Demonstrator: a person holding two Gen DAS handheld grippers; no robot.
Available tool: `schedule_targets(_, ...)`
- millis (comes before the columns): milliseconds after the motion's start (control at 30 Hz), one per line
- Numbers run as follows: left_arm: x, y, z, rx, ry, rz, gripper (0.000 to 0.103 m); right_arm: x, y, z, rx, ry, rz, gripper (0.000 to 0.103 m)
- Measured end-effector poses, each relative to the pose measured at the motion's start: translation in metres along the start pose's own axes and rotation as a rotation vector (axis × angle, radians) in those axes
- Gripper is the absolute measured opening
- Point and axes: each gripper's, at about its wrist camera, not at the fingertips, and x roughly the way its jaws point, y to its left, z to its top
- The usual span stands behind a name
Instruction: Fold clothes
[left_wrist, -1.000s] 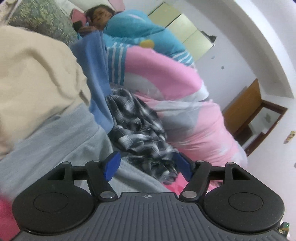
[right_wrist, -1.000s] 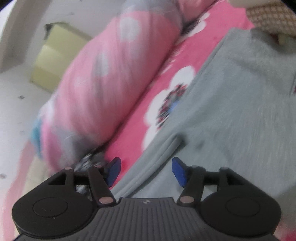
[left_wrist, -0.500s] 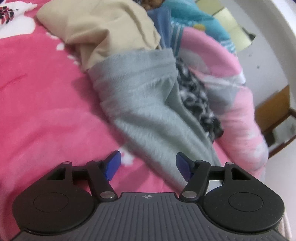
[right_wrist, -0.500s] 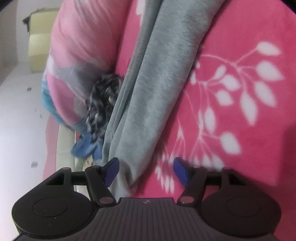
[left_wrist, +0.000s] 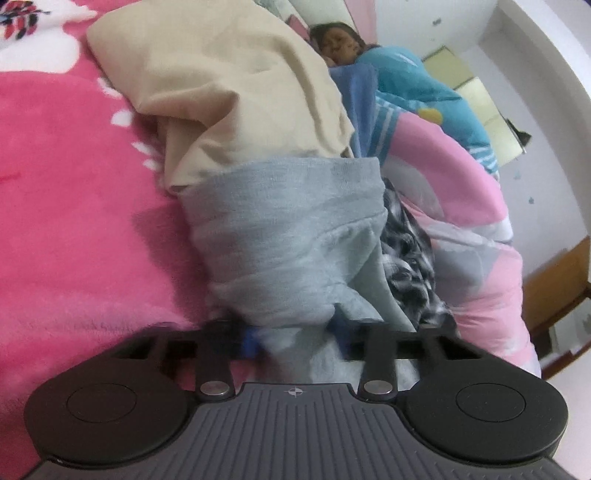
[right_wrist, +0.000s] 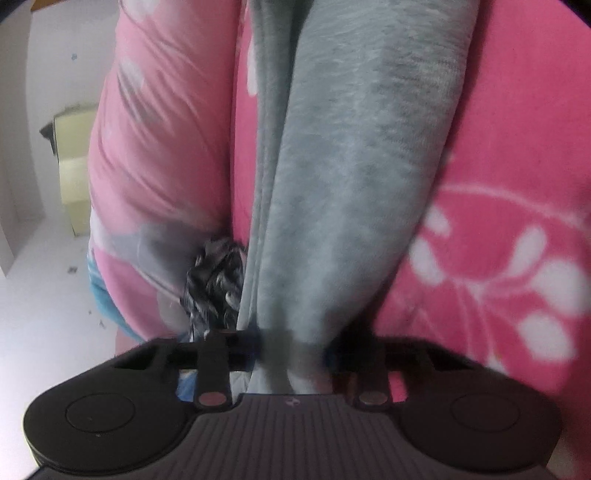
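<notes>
A grey garment (left_wrist: 288, 229) lies on the pink flowered blanket (left_wrist: 66, 221), its far end under a beige garment (left_wrist: 229, 85). My left gripper (left_wrist: 295, 338) is closing its jaws on the near end of the grey cloth, which bunches between the blue pads. In the right wrist view the same grey garment (right_wrist: 351, 166) runs away from me as a long folded strip. My right gripper (right_wrist: 293, 349) is closing on its near end too, with the fabric pinched between the pads.
A crumpled black-and-white checked garment (left_wrist: 410, 258) (right_wrist: 216, 284) lies beside the grey one, against a rolled pink quilt (left_wrist: 472, 206) (right_wrist: 159, 129). A person (left_wrist: 406, 74) in a turquoise top lies at the far end of the bed. A blue cloth (left_wrist: 356, 96) lies near the beige pile.
Both grippers have come down onto the bed and narrowed their jaws from wide open onto the ends of the grey garment. Both views have rolled.
</notes>
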Motion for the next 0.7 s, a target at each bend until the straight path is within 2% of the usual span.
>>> schedule_targets(133, -0.015, -0.013, 0.001, 0.009, -0.04, 0.004, 0.015, -0.009, 0.009, -0.005, -0.052, -0.049, 0.023, 0.012)
schedule_targets(300, -0.049, -0.025, 0.004, 0.007, -0.047, -0.027, 0.014, -0.04, 0.028, -0.013, -0.119, -0.081, 0.063, 0.011)
schedule_targets(467, -0.098, -0.021, -0.006, 0.064, -0.035, -0.038, 0.013, -0.086, 0.024, -0.026, -0.134, -0.054, 0.08, 0.011)
schedule_targets(700, -0.165, 0.016, -0.03, 0.052, 0.01, 0.002, 0.014, -0.148, -0.007, -0.058, -0.123, 0.014, 0.034, 0.011)
